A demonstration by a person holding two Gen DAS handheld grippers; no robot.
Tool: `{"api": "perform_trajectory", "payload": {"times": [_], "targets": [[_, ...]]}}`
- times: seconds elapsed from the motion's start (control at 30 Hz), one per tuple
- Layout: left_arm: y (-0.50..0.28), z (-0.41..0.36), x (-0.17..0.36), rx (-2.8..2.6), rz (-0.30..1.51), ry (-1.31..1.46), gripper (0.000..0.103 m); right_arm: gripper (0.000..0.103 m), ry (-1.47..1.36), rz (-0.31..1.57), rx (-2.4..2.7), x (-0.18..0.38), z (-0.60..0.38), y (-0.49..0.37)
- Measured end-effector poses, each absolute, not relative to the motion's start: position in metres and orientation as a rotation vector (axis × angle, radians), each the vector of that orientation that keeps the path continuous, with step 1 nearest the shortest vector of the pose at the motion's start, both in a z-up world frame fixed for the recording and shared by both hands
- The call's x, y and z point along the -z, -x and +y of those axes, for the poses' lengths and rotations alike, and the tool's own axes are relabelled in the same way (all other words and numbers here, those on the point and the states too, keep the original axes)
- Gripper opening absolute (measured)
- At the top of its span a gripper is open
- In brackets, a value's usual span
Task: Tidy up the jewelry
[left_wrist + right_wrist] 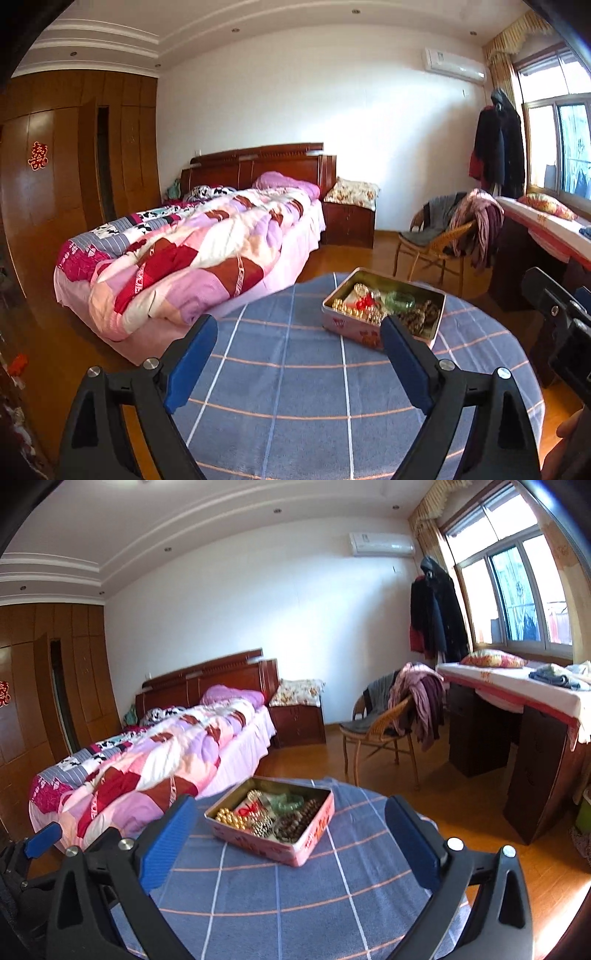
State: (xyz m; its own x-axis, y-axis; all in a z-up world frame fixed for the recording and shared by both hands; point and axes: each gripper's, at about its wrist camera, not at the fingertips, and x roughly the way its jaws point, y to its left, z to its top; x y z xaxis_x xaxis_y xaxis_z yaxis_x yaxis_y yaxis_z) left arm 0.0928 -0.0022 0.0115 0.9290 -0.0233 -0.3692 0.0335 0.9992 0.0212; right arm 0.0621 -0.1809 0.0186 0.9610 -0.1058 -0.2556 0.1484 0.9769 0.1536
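Jewelry tin (273, 821) holding beads sits on the bench (280, 904) at twelve o'clock, possibly lidless; left tongs (299, 354) and right tongs (291, 834) gape wide, empty.

**Tin on the round table, room beyond**

Your tin (271, 821) sits on the clothed table (280, 904), toward its far edge, beads (231, 818) inside. Beyond it to the left stands the bed (155, 760), a nightstand (299, 720) at its right. The chair (380, 731) stands behind-right, left of the desk (517, 738).
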Motion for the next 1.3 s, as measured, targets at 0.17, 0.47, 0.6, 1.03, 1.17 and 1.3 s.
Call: {"api": "perform_trajectory", "payload": {"times": [0.17,0.47,0.6,1.03,1.17,1.3], "targets": [[-0.084,0.001,-0.020,0.031,0.340,-0.021,0.091,0.103,-0.155,0.208,0.131,-0.028,-0.175,-0.055],[-0.078,0.004,-0.027,0.023,0.288,-0.012,0.092,0.103,-0.145,0.169,0.134,-0.033,-0.171,-0.052],[-0.079,0.003,-0.026,0.021,0.291,-0.016,0.092,0.103,-0.136,0.182,0.130,-0.031,-0.168,-0.055],[-0.079,0.002,-0.024,0.016,0.295,-0.015,0.092,0.103,-0.136,0.185,0.130,-0.031,-0.169,-0.052],[-0.079,0.002,-0.025,0.014,0.294,-0.017,0.092,0.103,-0.138,0.183,0.131,-0.032,-0.170,-0.050],[-0.078,0.002,-0.024,0.014,0.294,-0.015,0.092,0.103,-0.136,0.187,0.133,-0.033,-0.171,-0.051]]}}
